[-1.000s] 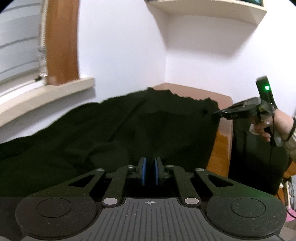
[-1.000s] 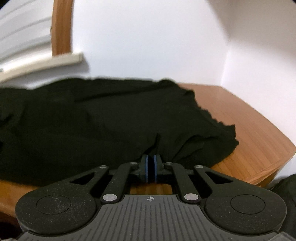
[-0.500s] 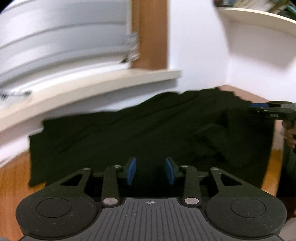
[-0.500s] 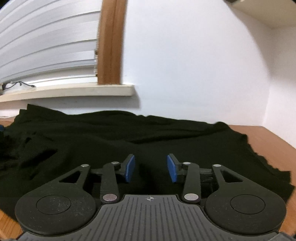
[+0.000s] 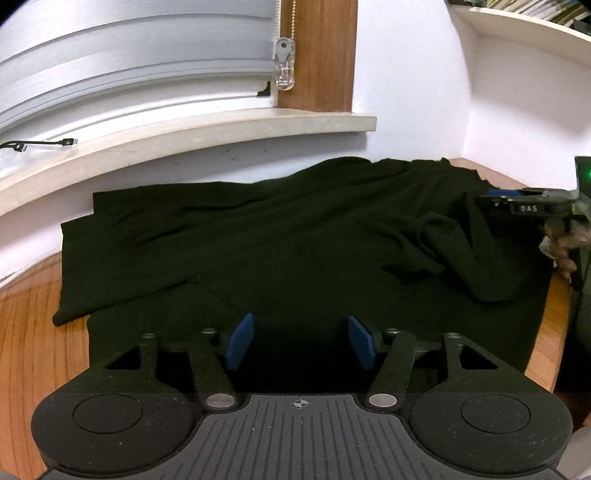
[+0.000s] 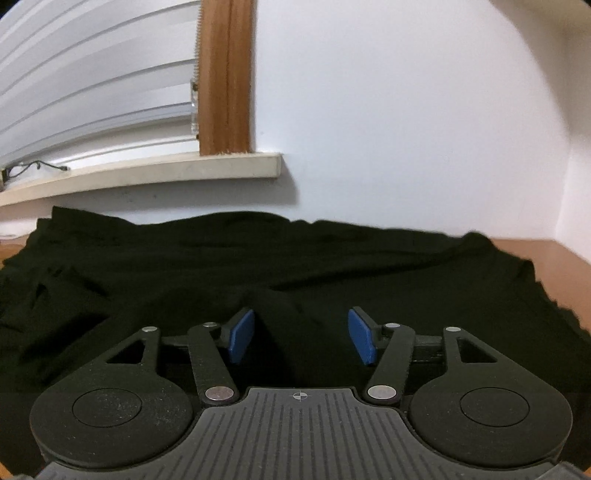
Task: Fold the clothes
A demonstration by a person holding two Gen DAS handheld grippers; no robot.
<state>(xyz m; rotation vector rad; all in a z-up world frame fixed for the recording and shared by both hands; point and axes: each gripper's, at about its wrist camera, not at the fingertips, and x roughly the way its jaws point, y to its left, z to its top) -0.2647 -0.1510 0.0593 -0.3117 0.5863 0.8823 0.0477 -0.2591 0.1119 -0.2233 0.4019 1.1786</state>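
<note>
A black garment (image 5: 295,240) lies spread and wrinkled on the wooden table (image 5: 33,332), reaching back to the wall under the windowsill. My left gripper (image 5: 301,341) hovers over its near edge, jaws opening, blue pads apart with only flat cloth below them. In the right wrist view the same garment (image 6: 295,258) fills the middle, and my right gripper (image 6: 301,336) is also opening; a raised fold of cloth stands between its pads without being pinched. The right gripper (image 5: 517,201) also shows at the right edge of the left wrist view, held by a hand (image 5: 561,247).
A pale windowsill (image 5: 184,136) runs along the back wall under white blinds (image 5: 129,66), with a cable (image 5: 40,143) lying on it. A wooden window frame (image 5: 317,55) stands behind. A white shelf (image 5: 517,29) hangs at upper right. Bare table shows at the right (image 6: 535,254).
Both grippers were shut on the cloth a second ago; they have let it go and their jaws have spread. Both views swung left, and the garment now lies flatter on the table.
</note>
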